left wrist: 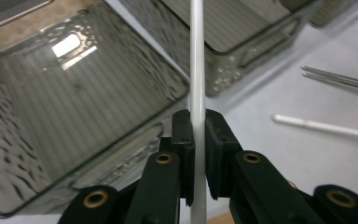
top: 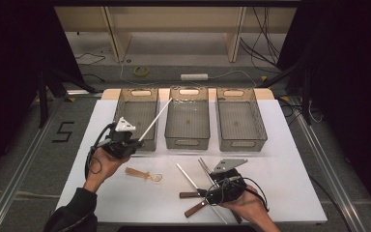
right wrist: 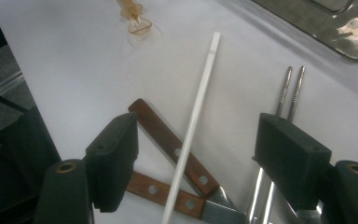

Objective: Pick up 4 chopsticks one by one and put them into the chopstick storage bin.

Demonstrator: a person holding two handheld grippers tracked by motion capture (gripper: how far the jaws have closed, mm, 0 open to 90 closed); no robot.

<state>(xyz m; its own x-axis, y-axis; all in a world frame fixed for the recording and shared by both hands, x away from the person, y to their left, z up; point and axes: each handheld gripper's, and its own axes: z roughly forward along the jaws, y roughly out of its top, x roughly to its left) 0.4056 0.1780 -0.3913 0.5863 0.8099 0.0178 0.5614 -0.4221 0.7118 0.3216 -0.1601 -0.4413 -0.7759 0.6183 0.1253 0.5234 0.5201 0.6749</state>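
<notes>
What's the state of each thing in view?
Left gripper: shut on white stick, lifted, tilted over left bin.
Right gripper: open, above the knives.
Three bins: upright, empty.
Second white stick: flat, across the knives.
Metal chopsticks: flat.
Amber spoon: flat.

A long, thin white plastic chopstick [top: 155,117] was clamped near its lower end and slanted up and away, its far tip above the gap between the left and middle clear bins [top: 188,118]. A second, matching white chopstick [top: 189,177] lay flat on the white tabletop, near the middle bin's front wall.
</notes>
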